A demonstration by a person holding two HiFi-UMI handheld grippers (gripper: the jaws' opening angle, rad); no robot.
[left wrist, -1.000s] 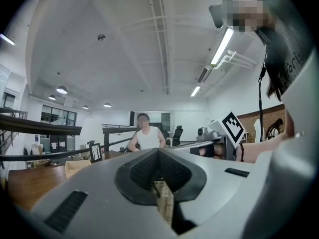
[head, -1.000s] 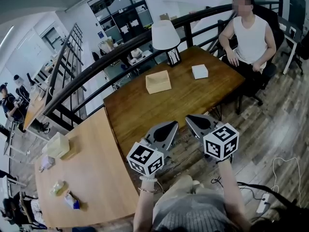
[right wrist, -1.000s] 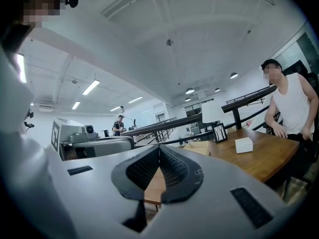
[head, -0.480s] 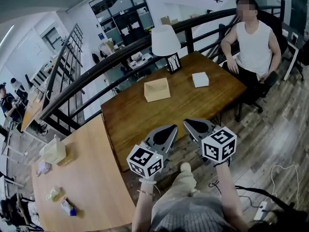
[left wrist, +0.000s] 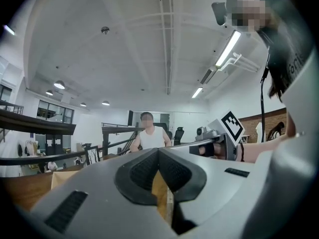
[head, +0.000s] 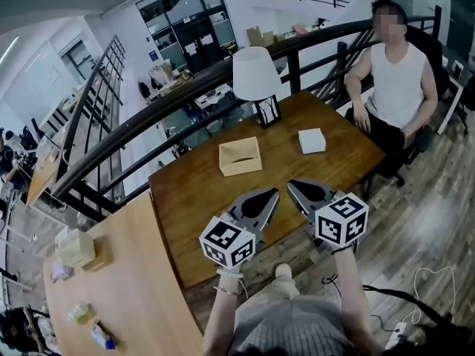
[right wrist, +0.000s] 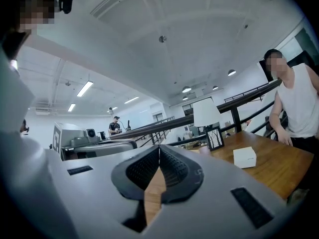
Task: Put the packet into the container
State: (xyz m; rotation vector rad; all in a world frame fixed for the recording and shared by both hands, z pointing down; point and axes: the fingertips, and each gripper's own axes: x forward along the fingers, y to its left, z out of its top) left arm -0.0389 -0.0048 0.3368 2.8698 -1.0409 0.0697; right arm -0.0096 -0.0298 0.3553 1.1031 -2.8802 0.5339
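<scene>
Closest, left gripper (head: 272,194) and right gripper (head: 293,185) side by side at the near edge of the brown table (head: 200,199), both sets of jaws pressed together, nothing in them. Farther on, an open wooden container (head: 240,156) mid-table, the white packet (head: 312,140) lying apart to its right. Behind, a lamp (head: 256,76) and a seated person (head: 397,80).

A lamp (head: 255,73) with a white shade stands at the far edge of the dark wooden bench (head: 312,173), close to the black railing (head: 185,95). A person (head: 397,73) in a white sleeveless top sits at that bench's right end. To the left, a paler bench (head: 126,288) carries a tissue box (head: 76,248) and a few small wrapped items (head: 80,314).
</scene>
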